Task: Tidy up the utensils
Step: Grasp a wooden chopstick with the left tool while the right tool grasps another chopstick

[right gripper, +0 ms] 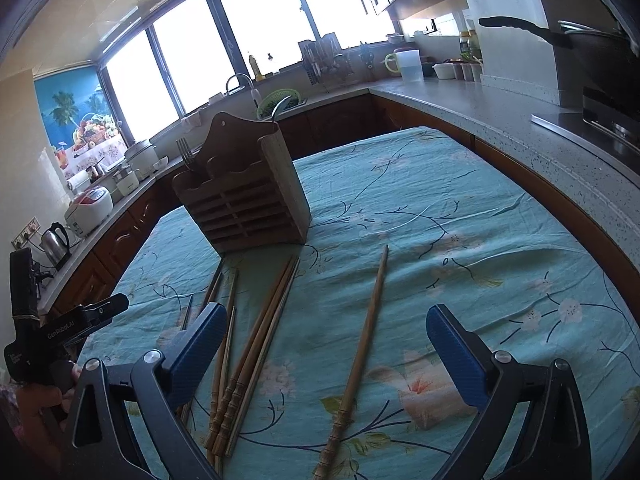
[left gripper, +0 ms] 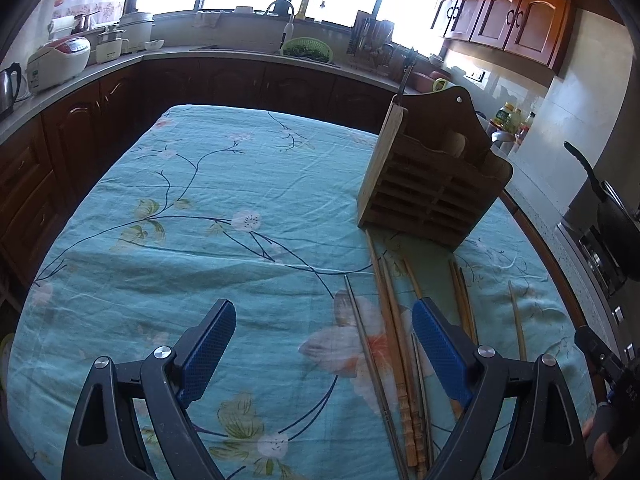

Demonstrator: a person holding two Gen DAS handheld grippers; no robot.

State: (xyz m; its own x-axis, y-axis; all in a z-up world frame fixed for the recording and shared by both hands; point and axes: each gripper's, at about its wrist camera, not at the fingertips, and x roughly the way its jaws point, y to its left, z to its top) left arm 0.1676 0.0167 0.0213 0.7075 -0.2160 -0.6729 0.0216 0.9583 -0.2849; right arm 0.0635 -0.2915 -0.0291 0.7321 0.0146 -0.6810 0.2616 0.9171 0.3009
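A wooden utensil holder (left gripper: 432,176) stands on the teal flowered tablecloth (left gripper: 200,208); it also shows in the right wrist view (right gripper: 248,196) with a fork (right gripper: 186,154) in its left slot. Several wooden chopsticks (left gripper: 396,340) lie in front of it, in a bundle (right gripper: 256,344) plus a single chopstick (right gripper: 362,344) apart to the right. My left gripper (left gripper: 324,324) is open and empty, hovering above the cloth left of the bundle. My right gripper (right gripper: 322,332) is open and empty, with the single chopstick lying between its fingers below.
A kitchen counter (right gripper: 500,112) curves around the table, with a rice cooker (left gripper: 56,60), a kettle (right gripper: 56,242), a sink with a green colander (left gripper: 308,48) and a pan on the stove (right gripper: 592,52). The left gripper's body (right gripper: 60,332) shows at the right wrist view's left edge.
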